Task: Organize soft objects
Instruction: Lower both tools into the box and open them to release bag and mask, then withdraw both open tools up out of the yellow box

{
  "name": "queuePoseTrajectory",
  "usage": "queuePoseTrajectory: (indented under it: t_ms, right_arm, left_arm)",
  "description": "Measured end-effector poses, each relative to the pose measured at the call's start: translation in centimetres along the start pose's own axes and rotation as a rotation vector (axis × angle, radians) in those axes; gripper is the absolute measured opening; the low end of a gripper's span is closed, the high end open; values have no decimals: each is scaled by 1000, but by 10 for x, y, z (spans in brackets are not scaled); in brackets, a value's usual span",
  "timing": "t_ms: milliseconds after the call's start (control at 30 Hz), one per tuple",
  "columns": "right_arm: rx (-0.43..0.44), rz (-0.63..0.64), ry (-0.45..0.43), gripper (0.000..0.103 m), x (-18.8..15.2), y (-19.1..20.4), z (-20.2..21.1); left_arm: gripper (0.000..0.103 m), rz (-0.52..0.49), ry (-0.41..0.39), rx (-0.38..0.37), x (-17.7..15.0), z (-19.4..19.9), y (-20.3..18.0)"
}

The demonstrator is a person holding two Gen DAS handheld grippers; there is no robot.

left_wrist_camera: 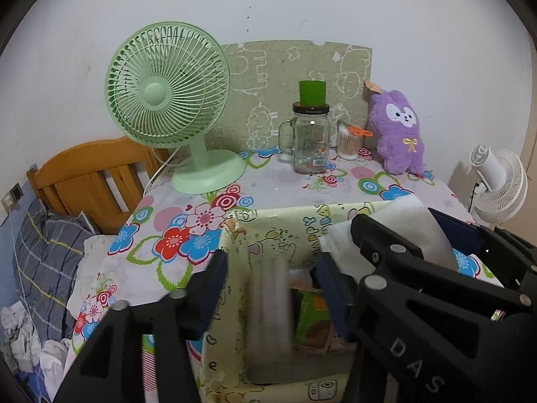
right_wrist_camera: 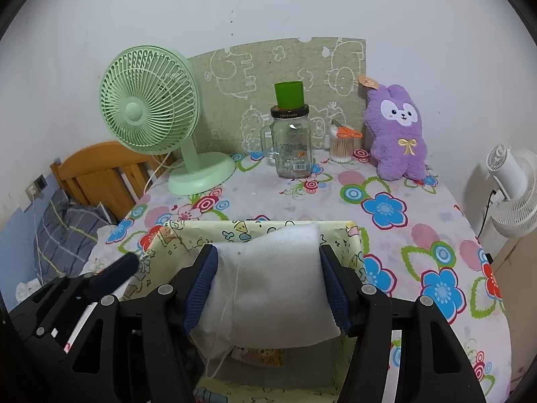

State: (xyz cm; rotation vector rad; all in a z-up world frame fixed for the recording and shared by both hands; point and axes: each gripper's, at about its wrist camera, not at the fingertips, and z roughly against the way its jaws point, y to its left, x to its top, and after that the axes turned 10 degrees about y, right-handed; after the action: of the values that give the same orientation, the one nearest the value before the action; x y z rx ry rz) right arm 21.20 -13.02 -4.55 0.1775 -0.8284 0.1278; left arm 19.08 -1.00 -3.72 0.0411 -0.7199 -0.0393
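Note:
My right gripper (right_wrist_camera: 268, 285) is shut on a white soft pad (right_wrist_camera: 275, 288) and holds it over the open yellow cartoon-print box (right_wrist_camera: 188, 235) at the table's front. The pad also shows in the left wrist view (left_wrist_camera: 412, 221). My left gripper (left_wrist_camera: 272, 288) is open over the same box (left_wrist_camera: 235, 258), its fingers to either side of the opening; a blurred pale item (left_wrist_camera: 268, 312) and a green packet (left_wrist_camera: 312, 319) lie inside. A purple plush rabbit (right_wrist_camera: 397, 134) sits at the back right of the table.
A green desk fan (right_wrist_camera: 151, 117) stands back left. A glass mug jar with a green cup on top (right_wrist_camera: 290, 144) and a cotton-swab pot with orange scissors (right_wrist_camera: 340, 146) stand at the back. A white fan (right_wrist_camera: 513, 184) is right of the table, a bed (right_wrist_camera: 67, 228) left.

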Motion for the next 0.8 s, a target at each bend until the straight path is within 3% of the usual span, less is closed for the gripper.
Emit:
queuePoseTrajectory:
  t_ms: [233, 500, 800]
  right_arm:
    - [16, 18, 17, 66, 4, 8, -13]
    - [28, 29, 22, 91, 4, 10, -16]
    - [0, 27, 11, 96, 3, 8, -5]
  left_arm:
    - [73, 7, 4, -28, -1, -2, 4]
    - [80, 6, 1, -41, -1, -3, 4]
    - [90, 3, -6, -48, -1, 3, 0]
